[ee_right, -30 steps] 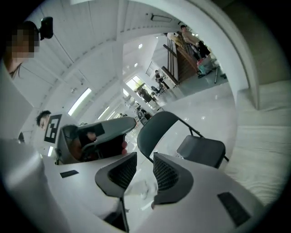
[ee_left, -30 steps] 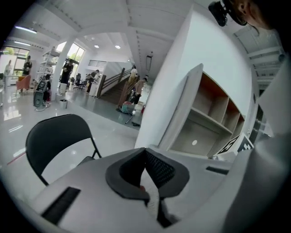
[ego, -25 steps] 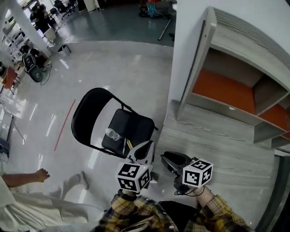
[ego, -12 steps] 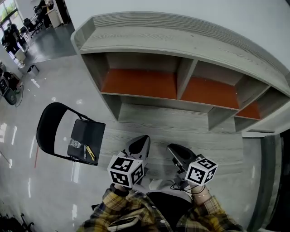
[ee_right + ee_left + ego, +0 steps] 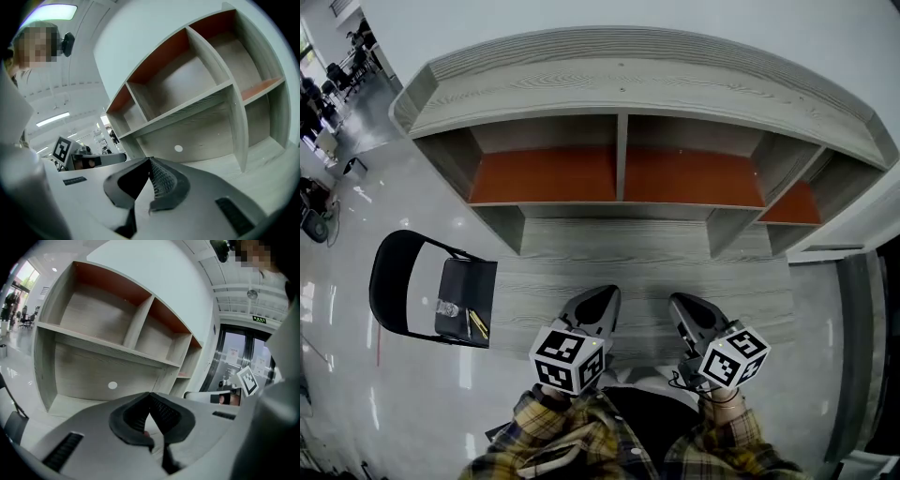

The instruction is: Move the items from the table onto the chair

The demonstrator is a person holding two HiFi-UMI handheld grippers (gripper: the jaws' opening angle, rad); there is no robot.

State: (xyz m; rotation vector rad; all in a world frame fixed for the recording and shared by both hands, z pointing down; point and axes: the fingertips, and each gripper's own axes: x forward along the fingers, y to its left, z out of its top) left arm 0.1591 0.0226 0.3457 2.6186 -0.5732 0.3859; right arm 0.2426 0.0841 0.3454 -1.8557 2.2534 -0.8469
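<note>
At the left of the head view stands a black folding chair (image 5: 394, 281). A clear plastic bottle (image 5: 447, 307) and a yellow pen-like item (image 5: 475, 325) lie on its seat. The grey wooden table (image 5: 647, 253) fills the middle, and I see no loose item on it. My left gripper (image 5: 605, 294) (image 5: 150, 395) hovers over the table's near edge, shut with nothing in it. My right gripper (image 5: 681, 303) (image 5: 150, 161) is beside it; its jaws have just been closing and are now shut on nothing. Both point toward the shelf.
A grey shelf unit (image 5: 619, 141) with orange back panels and bare compartments rises along the table's far side. Shiny floor (image 5: 356, 216) stretches left around the chair. A doorway with glass doors (image 5: 234, 357) lies off to the right.
The view has swung from the chair to the table and shelf, and the chair now sits far left. Both grippers moved over the table edge. The right jaws went from open to shut.
</note>
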